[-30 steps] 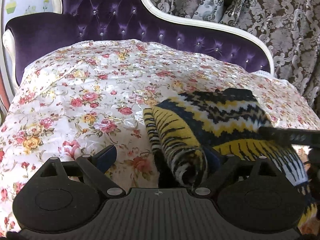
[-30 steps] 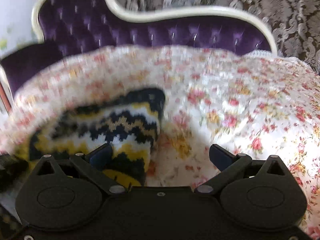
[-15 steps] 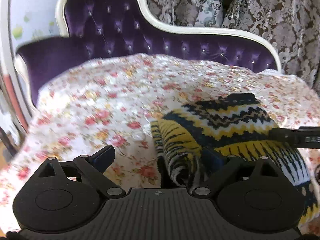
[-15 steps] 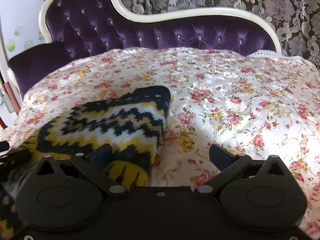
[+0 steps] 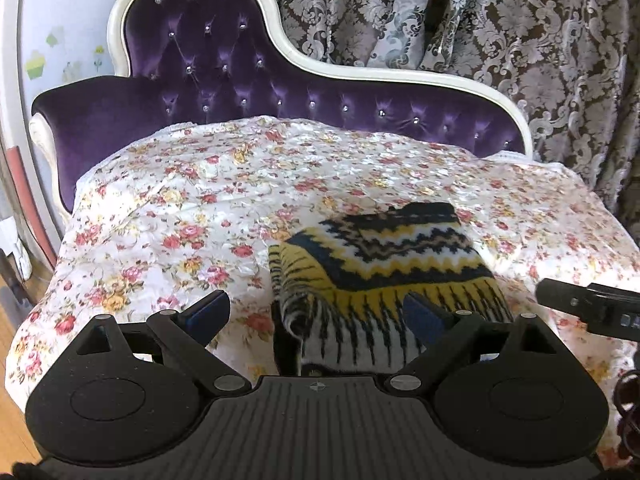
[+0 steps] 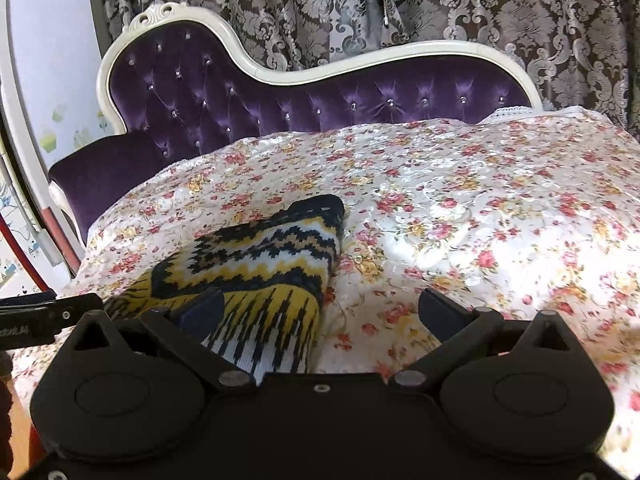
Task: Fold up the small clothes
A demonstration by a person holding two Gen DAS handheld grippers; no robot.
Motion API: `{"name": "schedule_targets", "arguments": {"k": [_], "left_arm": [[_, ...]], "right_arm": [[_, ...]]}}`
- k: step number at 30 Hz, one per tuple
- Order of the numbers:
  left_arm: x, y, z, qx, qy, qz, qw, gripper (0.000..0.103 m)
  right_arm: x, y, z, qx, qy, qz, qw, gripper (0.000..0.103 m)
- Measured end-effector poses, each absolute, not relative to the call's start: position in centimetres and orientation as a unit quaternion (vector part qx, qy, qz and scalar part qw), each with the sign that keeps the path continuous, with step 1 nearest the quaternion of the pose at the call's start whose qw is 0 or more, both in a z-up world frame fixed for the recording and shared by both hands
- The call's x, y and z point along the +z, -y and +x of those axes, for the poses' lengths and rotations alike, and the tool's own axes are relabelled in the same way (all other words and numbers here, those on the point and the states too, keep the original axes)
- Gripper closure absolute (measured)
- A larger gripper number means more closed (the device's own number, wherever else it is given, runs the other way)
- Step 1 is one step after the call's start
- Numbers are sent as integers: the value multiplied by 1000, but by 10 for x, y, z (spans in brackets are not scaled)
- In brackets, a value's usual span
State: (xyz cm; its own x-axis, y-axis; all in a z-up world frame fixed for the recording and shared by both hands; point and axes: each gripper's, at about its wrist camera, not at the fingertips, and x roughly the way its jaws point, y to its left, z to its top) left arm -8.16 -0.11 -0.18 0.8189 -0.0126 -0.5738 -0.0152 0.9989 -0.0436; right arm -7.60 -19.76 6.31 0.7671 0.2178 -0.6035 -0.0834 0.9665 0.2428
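Folded yellow-black zigzag knit sweater (image 5: pixel 384 264) is laid on the floral bedspread (image 5: pixel 192 216). Left gripper (image 5: pixel 316 314) and right gripper (image 6: pixel 320 310) are spread wide above it, nothing held.

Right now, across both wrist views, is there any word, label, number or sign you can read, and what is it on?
Nothing can be quoted: no text reads clearly.
White lettering on the left gripper side: cut off and blurred, unreadable.
Small marks on the right gripper side: too small to read.
Crosshair mark on the left gripper body: a sign, no letters.
Sweater and floral cover: patterns only.
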Motion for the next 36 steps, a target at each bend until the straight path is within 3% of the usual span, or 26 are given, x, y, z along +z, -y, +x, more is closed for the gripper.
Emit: {"name": "schedule_targets", "arguments": {"k": [36], "left_arm": [[-13, 15, -129, 18, -345, -14, 938, 9]], "right_arm": [[77, 177, -139, 87, -357, 78, 927, 0]]}}
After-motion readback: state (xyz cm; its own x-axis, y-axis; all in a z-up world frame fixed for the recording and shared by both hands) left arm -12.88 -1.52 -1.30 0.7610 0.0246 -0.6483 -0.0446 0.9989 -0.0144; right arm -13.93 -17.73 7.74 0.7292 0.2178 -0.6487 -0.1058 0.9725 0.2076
